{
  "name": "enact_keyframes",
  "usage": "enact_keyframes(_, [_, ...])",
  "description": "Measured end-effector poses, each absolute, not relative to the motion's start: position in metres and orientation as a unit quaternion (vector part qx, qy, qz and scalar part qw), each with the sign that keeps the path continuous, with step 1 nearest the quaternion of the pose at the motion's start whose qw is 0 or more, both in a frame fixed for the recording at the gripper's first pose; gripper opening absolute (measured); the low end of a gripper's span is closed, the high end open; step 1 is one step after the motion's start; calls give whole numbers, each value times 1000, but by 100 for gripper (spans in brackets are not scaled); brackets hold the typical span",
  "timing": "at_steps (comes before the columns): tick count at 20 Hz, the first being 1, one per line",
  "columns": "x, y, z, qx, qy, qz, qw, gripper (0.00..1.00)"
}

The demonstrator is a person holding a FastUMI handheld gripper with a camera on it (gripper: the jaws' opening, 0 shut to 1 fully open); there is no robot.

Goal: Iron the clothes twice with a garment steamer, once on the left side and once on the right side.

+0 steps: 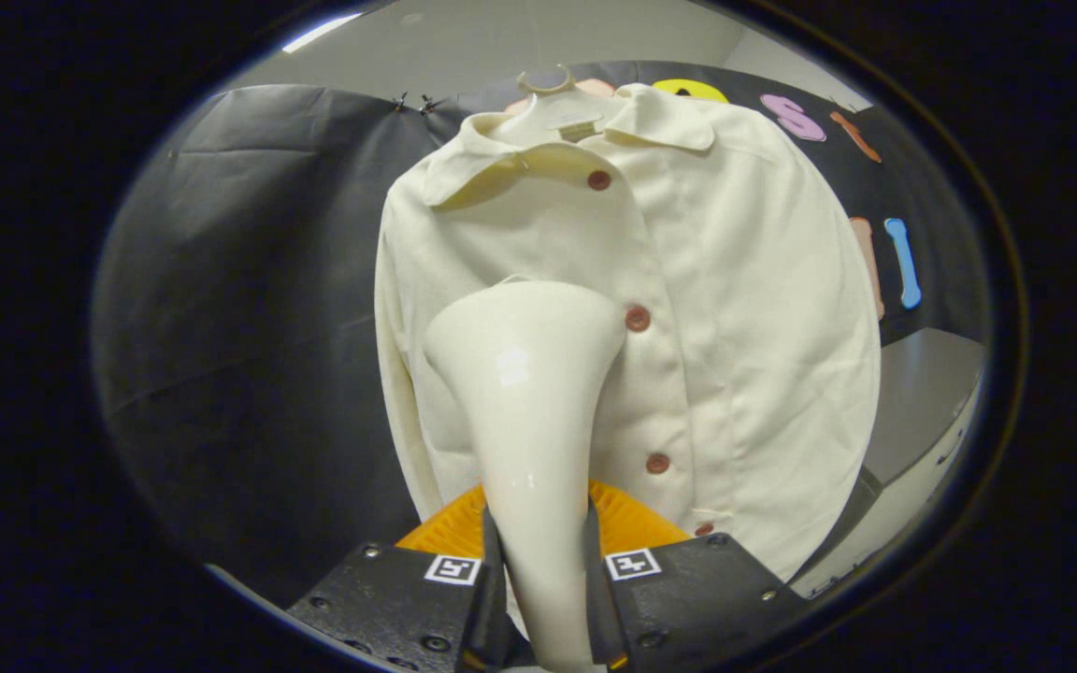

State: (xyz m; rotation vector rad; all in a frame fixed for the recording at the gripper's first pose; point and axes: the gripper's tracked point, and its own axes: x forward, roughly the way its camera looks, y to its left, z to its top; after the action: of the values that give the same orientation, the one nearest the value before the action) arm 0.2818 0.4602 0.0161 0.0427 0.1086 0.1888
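A cream garment steamer (524,411) stands upright between the two fingers of the gripper (538,598), which sit at six o'clock in the view. Both fingers press against the steamer's narrow handle, one on each side, pinching it firmly. A small square black-and-white marker (633,564) sits on top of each finger block.

From the handle the steamer rises toward twelve o'clock and flares into a wide, rounded head. The head lies in front of the jacket's chest, on the side toward nine o'clock from the button row; whether it touches the cloth cannot be told.

The cream jacket (744,327) hangs just beyond the fingers on a hanger (548,82), whose top shows at twelve o'clock. The jacket has a flat collar and a row of reddish-brown buttons (637,319) running from the collar down toward six o'clock. One sleeve hangs along the nine o'clock edge of the jacket.

An orange ridged object (632,523) peeks out at the foot of the steamer, just ahead of the fingers; what it is cannot be told.

Black cloth (249,308) forms the wall behind, from nine o'clock to two o'clock. A grey surface (922,402) stands at four o'clock, beside the jacket's hem.
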Motion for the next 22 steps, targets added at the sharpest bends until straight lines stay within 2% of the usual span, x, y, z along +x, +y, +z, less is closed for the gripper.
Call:
enact_keyframes(13, [283,444,-91,-14,146,56,988,36])
enact_keyframes(22, [277,432,-188,-9,245,31,969,36])
